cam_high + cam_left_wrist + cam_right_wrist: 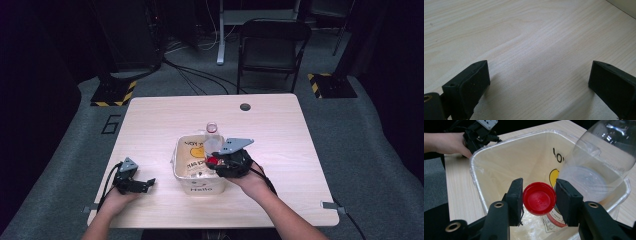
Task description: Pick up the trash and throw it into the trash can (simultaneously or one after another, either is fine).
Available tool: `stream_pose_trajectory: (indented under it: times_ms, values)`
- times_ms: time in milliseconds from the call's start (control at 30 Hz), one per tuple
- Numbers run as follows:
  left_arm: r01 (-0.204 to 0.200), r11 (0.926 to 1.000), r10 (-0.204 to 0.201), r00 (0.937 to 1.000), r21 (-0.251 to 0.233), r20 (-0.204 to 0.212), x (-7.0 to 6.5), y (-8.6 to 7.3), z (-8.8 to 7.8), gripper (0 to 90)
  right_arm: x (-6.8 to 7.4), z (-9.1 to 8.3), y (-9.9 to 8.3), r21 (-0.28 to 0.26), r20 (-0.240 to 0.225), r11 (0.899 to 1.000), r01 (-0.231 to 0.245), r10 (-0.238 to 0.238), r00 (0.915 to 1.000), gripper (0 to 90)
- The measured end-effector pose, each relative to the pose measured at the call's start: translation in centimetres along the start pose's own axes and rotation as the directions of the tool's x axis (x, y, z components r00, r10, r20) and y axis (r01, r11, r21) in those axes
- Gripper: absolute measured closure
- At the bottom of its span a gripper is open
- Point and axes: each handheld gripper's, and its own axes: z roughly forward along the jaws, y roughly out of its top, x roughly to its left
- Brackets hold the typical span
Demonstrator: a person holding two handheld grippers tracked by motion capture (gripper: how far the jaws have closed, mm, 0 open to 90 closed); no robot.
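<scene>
- Near the middle of the desk (165,120), toward its front edge, stands a cream waste bin (181,172) lined with a clear plastic bag (477,173).
- Over the bin's right rim, the right hand (252,182) reaches in from the front edge, forearm angled up from the bottom right; its right gripper (539,195) points down into the bin.
- Its jaws are clamped on a red bottle cap (539,198), held edge to edge with the hollow side facing the camera.
- Just beside it, a clear plastic bottle (599,162) leans at the bin's far right rim, its open neck upward in the high view.
- Printed writing on the bin's front wall reads "Hello" (201,189); lettering inside is only partly legible.
- By the desk's front left corner, the left hand (116,199) rests low, and the left gripper (537,82) holds its jaws wide apart over bare wood.
</scene>
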Motion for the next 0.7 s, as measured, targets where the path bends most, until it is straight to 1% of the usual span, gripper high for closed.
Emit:
stream_pose_trajectory:
  times_ms: [100, 133, 200, 233, 267, 300, 500, 533, 567, 600, 700]
  values:
    - [-0.011, 0.9999, 0.011, 0.9999, 0.008, -0.001, 0.0, 0.0, -0.1, 3.4, -0.1, 0.0, -0.1, 0.005, 0.005, 1.000, 0.000, 0.000, 1.0000, 57.1]
    - [-0.012, 0.9999, 0.011, 0.9999, 0.006, 0.007, 0.1, 0.0, -0.2, 3.4, -0.1, 0.0, -0.1, 0.004, 0.008, 1.000, -0.001, 0.001, 1.0000, 56.1]
    - [-0.015, 0.9998, 0.015, 0.9999, 0.009, 0.007, 0.1, -0.1, -0.2, 3.4, -0.2, -0.1, 0.0, 0.000, 0.015, 1.000, -0.005, 0.005, 0.9999, 54.0]
    - [-0.013, 0.9999, 0.013, 0.9999, 0.004, 0.003, 0.1, -0.1, -0.2, 3.4, -0.3, -0.2, 0.0, -0.002, 0.018, 1.000, -0.010, 0.010, 0.9998, 52.6]
    - [-0.013, 0.9999, 0.013, 0.9999, 0.009, 0.006, 0.1, -0.1, -0.2, 3.4, -0.3, -0.3, 0.0, -0.007, 0.020, 1.000, -0.012, 0.012, 0.9997, 52.0]
    - [-0.011, 0.9999, 0.011, 0.9999, 0.005, 0.004, 0.0, -0.1, -0.2, 3.4, -0.2, -0.3, -0.1, -0.010, 0.021, 1.000, -0.023, 0.024, 0.9995, 51.7]
    - [-0.013, 0.9999, 0.013, 0.9999, 0.009, 0.002, 0.0, -0.1, -0.2, 3.3, -0.2, -0.8, -0.2, -0.027, 0.020, 1.000, -0.016, 0.016, 0.9997, 49.9]
    - [-0.013, 0.9999, 0.013, 0.9999, 0.009, 0.002, 0.0, -0.1, -0.2, 3.3, -0.2, -1.0, -0.3, -0.030, 0.019, 0.999, -0.022, 0.023, 0.9996, 49.4]
    - [-0.010, 0.9999, 0.010, 0.9999, 0.008, 0.005, 0.0, -0.1, -0.2, 3.3, -0.3, -1.1, -0.3, -0.032, 0.020, 0.999, -0.014, 0.015, 0.9997, 49.2]
    - [-0.012, 0.9999, 0.012, 0.9999, 0.004, 0.006, 0.0, -0.1, -0.1, 3.3, -0.4, -1.2, -0.3, -0.034, 0.023, 0.999, -0.018, 0.019, 0.9996, 48.7]
    - [-0.008, 1.0000, 0.008, 1.0000, 0.001, 0.005, 0.0, -0.1, -0.1, 3.3, -0.7, -1.9, -0.4, -0.047, 0.039, 0.999, -0.022, 0.024, 0.9989, 46.4]
